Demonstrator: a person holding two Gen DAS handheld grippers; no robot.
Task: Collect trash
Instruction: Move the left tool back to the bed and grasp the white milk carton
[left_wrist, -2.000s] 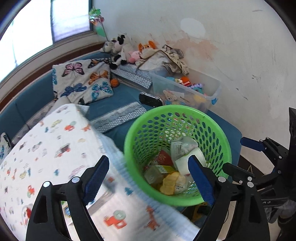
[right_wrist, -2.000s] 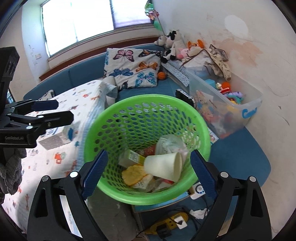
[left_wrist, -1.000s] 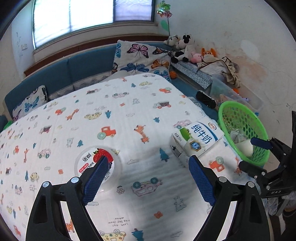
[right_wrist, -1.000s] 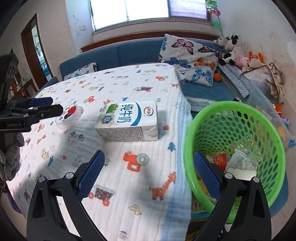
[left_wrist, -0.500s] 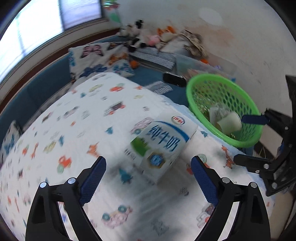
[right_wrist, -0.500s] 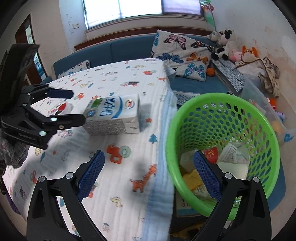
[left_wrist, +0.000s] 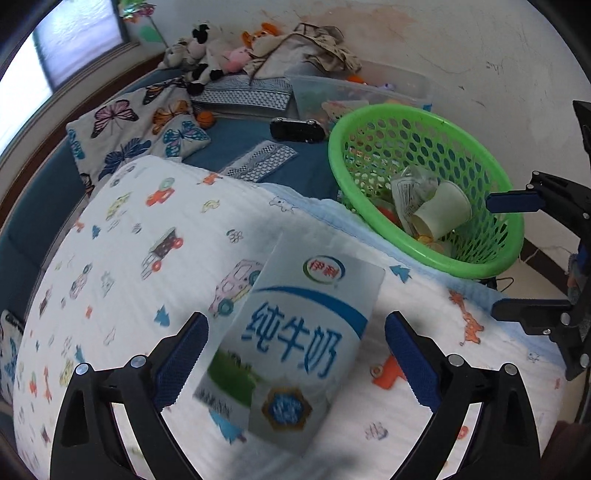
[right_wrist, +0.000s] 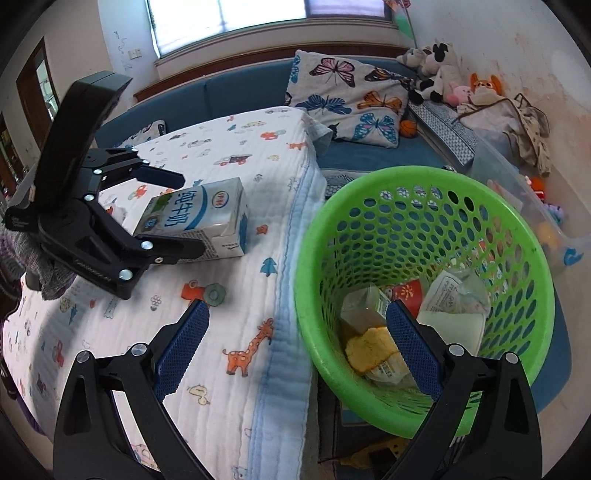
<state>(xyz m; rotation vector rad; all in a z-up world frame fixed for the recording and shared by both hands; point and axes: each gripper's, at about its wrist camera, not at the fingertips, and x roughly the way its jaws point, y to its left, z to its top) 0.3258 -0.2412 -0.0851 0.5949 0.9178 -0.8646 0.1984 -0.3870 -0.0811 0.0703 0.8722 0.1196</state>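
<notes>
Left wrist view: the left gripper (left_wrist: 295, 345) has its jaws spread wide, having just been opening further, and the milk carton (left_wrist: 295, 343) lies flat on the printed cloth (left_wrist: 129, 240) between them, with a gap showing on either side, so nothing presses on it yet. At two o'clock from the carton sits the green basket (left_wrist: 480, 266), off the cloth's edge, already holding a paper cup (left_wrist: 441, 212) and other scraps. The right gripper's fingers show at three o'clock, near the basket's rim.

Right wrist view: the right gripper (right_wrist: 295, 341) is also apart and empty, hovering over the cloth's blue border with the basket (right_wrist: 321, 258) at its three o'clock. At ten o'clock the left gripper (right_wrist: 173, 218) straddles the carton (right_wrist: 195, 218), one finger on its far side, one along its near side.

By my reading the step in hand is picking up the carton as the next piece of trash. The next move calls for closing the left jaws squarely on the carton's long sides, then lifting and carrying it over the rim. The carton's flat faces should take a grip well, though squeezing hard may dent it.
</notes>
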